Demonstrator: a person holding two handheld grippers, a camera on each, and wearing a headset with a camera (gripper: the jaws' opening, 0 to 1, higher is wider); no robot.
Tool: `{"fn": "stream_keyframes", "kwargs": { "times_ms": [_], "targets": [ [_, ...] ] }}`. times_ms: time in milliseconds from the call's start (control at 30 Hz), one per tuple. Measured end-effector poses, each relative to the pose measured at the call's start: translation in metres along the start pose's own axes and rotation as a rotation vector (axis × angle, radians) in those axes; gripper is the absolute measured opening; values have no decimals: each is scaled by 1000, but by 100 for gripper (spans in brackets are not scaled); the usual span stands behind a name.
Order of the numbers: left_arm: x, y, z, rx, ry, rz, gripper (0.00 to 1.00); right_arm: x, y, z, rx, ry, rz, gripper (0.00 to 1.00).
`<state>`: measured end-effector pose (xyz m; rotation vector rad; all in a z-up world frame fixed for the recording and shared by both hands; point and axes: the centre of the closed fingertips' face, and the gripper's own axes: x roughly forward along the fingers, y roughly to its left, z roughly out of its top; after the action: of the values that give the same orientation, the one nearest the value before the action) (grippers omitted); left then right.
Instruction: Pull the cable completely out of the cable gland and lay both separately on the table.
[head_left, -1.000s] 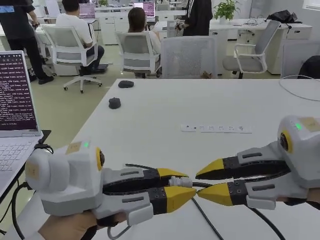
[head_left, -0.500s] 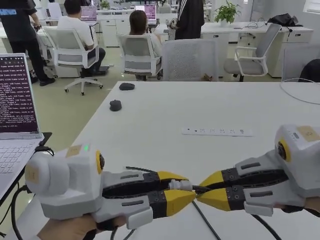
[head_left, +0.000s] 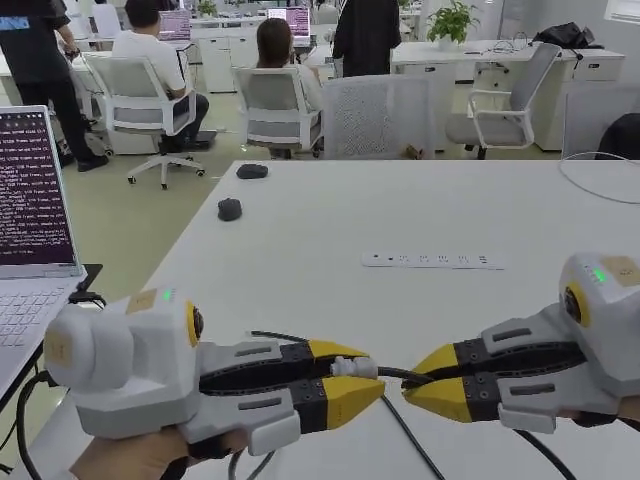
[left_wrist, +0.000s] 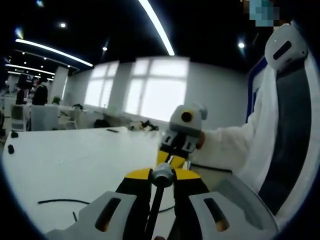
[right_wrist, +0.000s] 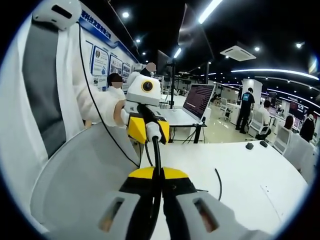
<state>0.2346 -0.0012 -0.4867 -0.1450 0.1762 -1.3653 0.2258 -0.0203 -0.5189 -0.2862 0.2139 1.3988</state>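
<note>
My left gripper (head_left: 376, 370) is shut on the white cable gland (head_left: 347, 367), low in the head view. A black cable (head_left: 392, 374) leaves the gland and runs a short way to my right gripper (head_left: 410, 380), which is shut on it, tips facing the left ones. In the left gripper view the gland (left_wrist: 162, 174) sits between the yellow jaws of the left gripper (left_wrist: 162, 182), with the right gripper (left_wrist: 170, 159) just beyond. In the right gripper view the cable (right_wrist: 156, 152) stretches from my right gripper (right_wrist: 152, 174) to the gland (right_wrist: 153, 131). Both are held above the white table (head_left: 420, 210).
A white power strip (head_left: 433, 259) lies mid-table, and two dark mice (head_left: 229, 207) (head_left: 252, 171) lie towards the far left edge. An open laptop (head_left: 30, 200) stands at the left. A loose black cable (head_left: 285, 337) trails on the table under the left gripper. Chairs and people sit beyond.
The right gripper has drawn a little to the right, away from the left gripper. A short gap of bare cable now shows between the two sets of tips.
</note>
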Motion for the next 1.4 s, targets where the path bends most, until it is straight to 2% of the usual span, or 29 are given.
{"fn": "stream_keyframes", "kwargs": {
  "times_ms": [233,400,467,700,1100,1300,1400],
  "targets": [
    [-3,4,0,-7,-6,14,17,-8,-4,-20,31,28,-20,2],
    [-7,7,3,-17,-21,30,17,-17,-8,-39,56,68,-41,2],
    [-10,10,4,-8,-29,49,17,-20,-9,-46,67,81,-50,2],
    [-12,12,7,-7,-36,60,17,-28,-13,-67,107,105,-79,2],
    [-8,6,-1,29,14,46,17,-28,-11,-76,118,133,-87,2],
    [-9,7,-2,29,16,48,17,-29,-12,-74,124,134,-94,3],
    [-9,7,-2,30,16,49,17,-30,-14,-74,119,155,-113,4]
  ]
}}
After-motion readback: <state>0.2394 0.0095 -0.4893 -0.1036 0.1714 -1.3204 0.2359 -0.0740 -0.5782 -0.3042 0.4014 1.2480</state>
